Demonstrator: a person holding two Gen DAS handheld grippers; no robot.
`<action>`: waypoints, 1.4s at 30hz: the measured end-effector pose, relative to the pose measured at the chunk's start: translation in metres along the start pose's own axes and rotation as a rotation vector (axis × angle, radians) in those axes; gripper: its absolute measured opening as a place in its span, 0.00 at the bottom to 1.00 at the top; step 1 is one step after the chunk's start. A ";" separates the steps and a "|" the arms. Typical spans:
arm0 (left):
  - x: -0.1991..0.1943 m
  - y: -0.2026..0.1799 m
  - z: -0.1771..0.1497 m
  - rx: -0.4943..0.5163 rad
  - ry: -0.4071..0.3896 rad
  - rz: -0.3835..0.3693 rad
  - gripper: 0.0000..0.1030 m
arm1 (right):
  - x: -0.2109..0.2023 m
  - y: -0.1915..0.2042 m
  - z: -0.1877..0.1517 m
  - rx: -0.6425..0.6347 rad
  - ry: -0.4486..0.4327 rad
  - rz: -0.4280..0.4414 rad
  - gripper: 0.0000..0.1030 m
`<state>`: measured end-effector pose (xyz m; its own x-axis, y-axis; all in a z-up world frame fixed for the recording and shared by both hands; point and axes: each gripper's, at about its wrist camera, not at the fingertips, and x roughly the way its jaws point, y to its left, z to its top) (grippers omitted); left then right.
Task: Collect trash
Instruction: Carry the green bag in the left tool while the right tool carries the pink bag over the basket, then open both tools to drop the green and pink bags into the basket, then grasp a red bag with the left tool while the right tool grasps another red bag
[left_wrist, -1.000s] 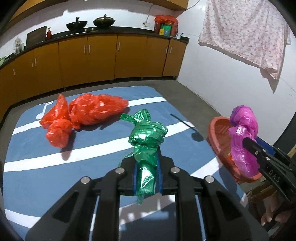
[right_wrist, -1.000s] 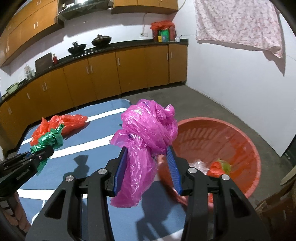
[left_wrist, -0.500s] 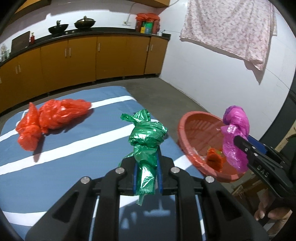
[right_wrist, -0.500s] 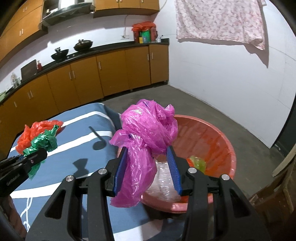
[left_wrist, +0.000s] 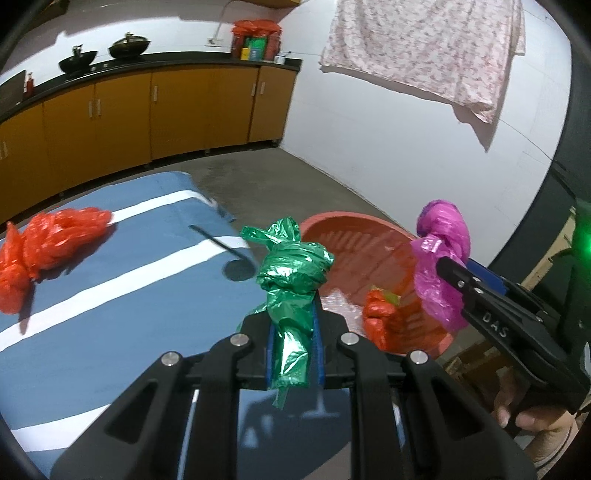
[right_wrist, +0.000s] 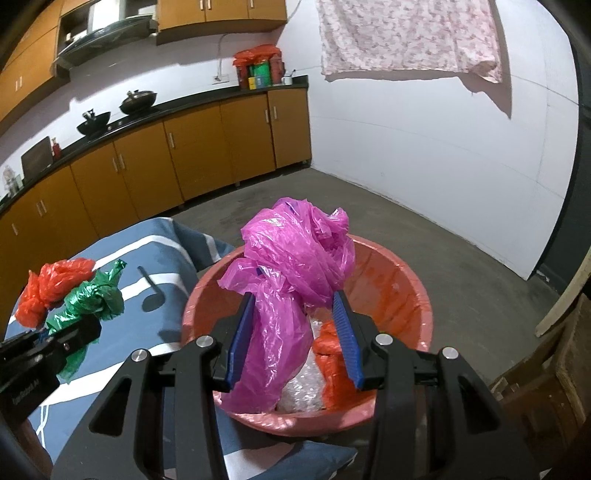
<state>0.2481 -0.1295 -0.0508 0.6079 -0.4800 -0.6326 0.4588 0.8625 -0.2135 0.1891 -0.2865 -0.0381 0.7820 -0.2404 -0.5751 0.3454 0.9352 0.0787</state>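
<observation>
Both tongs swung toward the basin (right_wrist: 424, 295). Right tongs (right_wrist: 293, 336) clamp the pink bag (right_wrist: 295, 258) directly over it; left tongs (left_wrist: 295, 350) pinch the green bag (left_wrist: 291, 273) just short. Drop next; red bags (left_wrist: 48, 247) remain left.

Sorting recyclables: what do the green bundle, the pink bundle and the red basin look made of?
Green bundle: thin plastic film, glossy, crinkled, knotted. Pink bundle: thin plastic film, translucent, wrinkled. Red basin: probably rigid moulded plastic, with a smooth, slightly shiny wall.
</observation>
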 end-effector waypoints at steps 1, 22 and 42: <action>0.003 -0.005 0.001 0.007 0.001 -0.011 0.16 | 0.001 -0.002 0.001 0.005 0.002 -0.001 0.43; 0.076 -0.059 0.011 0.051 0.082 -0.100 0.24 | 0.026 -0.049 0.024 0.109 0.007 0.032 0.49; 0.016 0.014 -0.015 -0.010 -0.002 0.158 0.87 | 0.008 -0.033 0.013 0.094 -0.001 0.048 0.98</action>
<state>0.2549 -0.1229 -0.0750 0.6731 -0.3384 -0.6576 0.3511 0.9288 -0.1185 0.1913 -0.3226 -0.0344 0.7991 -0.1963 -0.5682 0.3546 0.9172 0.1819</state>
